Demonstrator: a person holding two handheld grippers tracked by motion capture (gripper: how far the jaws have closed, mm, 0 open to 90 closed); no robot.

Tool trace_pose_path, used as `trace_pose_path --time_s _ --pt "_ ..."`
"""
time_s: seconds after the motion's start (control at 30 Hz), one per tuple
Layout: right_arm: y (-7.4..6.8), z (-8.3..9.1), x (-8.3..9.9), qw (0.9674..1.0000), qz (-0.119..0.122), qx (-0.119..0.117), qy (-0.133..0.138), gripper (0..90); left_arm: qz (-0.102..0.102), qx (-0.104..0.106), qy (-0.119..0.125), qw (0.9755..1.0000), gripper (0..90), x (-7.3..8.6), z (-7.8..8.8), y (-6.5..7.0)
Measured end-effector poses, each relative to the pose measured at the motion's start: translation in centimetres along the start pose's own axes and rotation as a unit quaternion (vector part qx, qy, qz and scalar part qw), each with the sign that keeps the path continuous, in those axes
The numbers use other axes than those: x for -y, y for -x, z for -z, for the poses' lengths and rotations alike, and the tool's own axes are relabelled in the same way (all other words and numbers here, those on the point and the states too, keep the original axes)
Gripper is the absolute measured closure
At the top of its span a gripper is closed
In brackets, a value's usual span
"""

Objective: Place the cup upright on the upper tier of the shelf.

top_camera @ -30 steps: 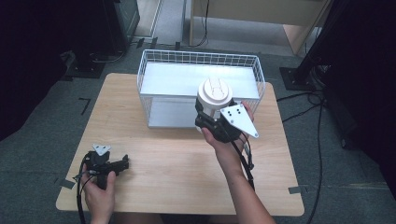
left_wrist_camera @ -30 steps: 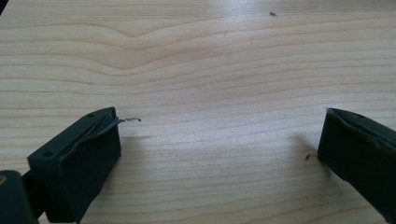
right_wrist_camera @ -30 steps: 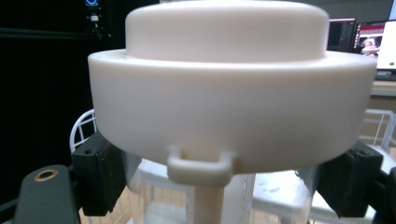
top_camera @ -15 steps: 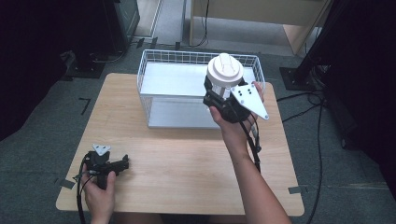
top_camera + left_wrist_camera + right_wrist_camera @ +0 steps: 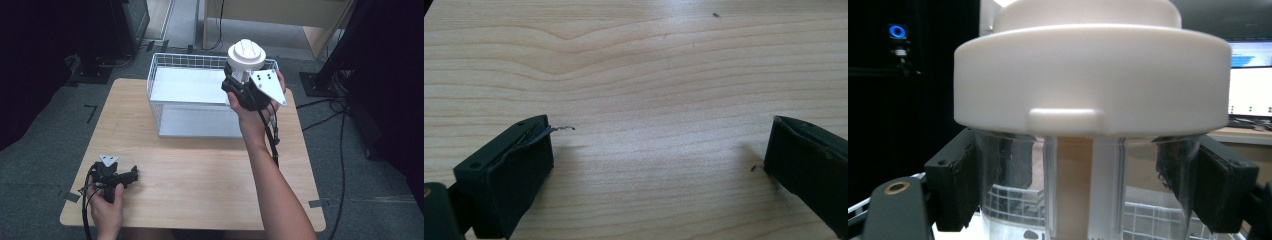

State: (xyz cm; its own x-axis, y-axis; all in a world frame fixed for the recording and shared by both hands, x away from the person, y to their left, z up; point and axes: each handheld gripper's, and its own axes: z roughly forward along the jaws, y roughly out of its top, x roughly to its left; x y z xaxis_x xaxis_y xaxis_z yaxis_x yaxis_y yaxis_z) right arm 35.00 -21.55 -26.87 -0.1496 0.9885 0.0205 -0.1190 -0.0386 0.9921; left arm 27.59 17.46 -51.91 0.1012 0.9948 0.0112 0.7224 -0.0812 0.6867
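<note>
Right tongs (image 5: pixel 240 75) are held up over the far right corner of the wire basket (image 5: pixel 165 75), their jaws pinching a clear jar with a broad white lid (image 5: pixel 246 54). In the right gripper view the two black pads press against the jar's transparent wall just under the lid (image 5: pixel 1088 75), one on each side, and the basket's white grid shows through the glass below. A grey three-cornered plate (image 5: pixel 267 86) sits on top of these tongs, and a cable trails down along the person's forearm.

Largest of all is the wooden desk (image 5: pixel 200 175), pale and grained. On its far half stands the white wire basket, a flat white panel lying inside it.

Left tongs (image 5: pixel 131 175) rest low at the near left corner of the desk, held in the person's left hand (image 5: pixel 107 210). In the left gripper view their jaws stand spread wide apart over bare wood (image 5: pixel 649 100), with nothing between them.
</note>
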Motion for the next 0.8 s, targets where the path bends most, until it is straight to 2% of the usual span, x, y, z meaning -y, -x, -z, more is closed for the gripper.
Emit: trace_pose_path --time_s 0.03,0.23,0.37,0.57,0.63,0.7,0.8 --pt "0.2 -1.0 0.0 1.0 -0.004 0.007 -0.006 15.8 0.0 0.0 0.0 1.0 0.0 0.0 0.0 0.0" --pt "0.5 -3.1 0.3 0.9996 0.001 0.025 -0.011 15.9 0.0 0.0 0.0 1.0 0.0 0.0 0.0 0.0" --pt "0.4 -4.5 0.9 0.9989 -0.005 0.041 -0.023 15.8 0.0 0.0 0.0 1.0 0.0 0.0 0.0 0.0" --pt "0.4 -6.3 2.3 0.9978 -0.005 0.051 -0.043 15.8 0.0 0.0 0.0 1.0 0.0 0.0 0.0 0.0" --pt "0.4 -6.9 2.7 0.9977 0.0 0.047 -0.049 15.8 0.0 0.0 0.0 1.0 0.0 0.0 0.0 0.0" --pt "0.4 -7.3 2.8 0.9979 -0.003 0.046 -0.045 15.8 0.0 0.0 0.0 1.0 0.0 0.0 0.0 0.0" --pt "0.4 -7.9 2.7 0.9972 -0.018 0.048 -0.055 15.8 0.0 0.0 -0.001 1.0 0.0 0.0 0.0 0.0"
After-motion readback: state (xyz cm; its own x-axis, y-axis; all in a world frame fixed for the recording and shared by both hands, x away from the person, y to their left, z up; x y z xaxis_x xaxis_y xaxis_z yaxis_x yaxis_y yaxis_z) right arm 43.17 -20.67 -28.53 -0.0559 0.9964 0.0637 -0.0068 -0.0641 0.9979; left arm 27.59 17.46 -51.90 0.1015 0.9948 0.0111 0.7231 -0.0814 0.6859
